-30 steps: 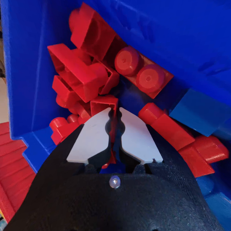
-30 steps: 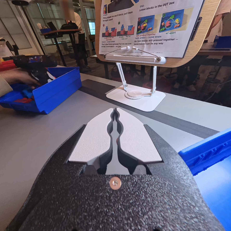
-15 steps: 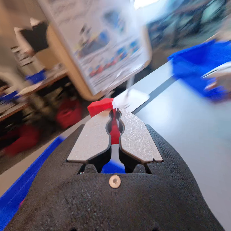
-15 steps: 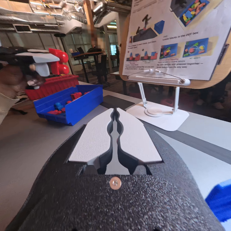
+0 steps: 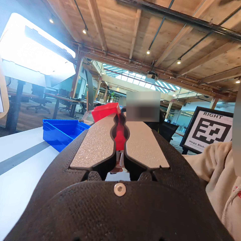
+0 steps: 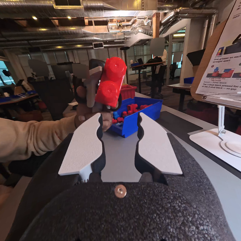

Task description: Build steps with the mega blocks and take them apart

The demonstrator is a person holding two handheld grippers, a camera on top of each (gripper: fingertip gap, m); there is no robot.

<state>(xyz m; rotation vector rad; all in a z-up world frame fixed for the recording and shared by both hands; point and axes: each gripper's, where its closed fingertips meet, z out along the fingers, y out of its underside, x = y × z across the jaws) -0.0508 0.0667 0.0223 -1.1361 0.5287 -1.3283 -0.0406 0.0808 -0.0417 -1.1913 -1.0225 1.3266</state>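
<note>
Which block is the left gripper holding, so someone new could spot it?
Start at the blue bin of loose blocks on the grey table. Above it, the left gripper is raised in the air, clamped on a red two-stud block: the only block out of the bin, studs facing the right gripper.
</note>
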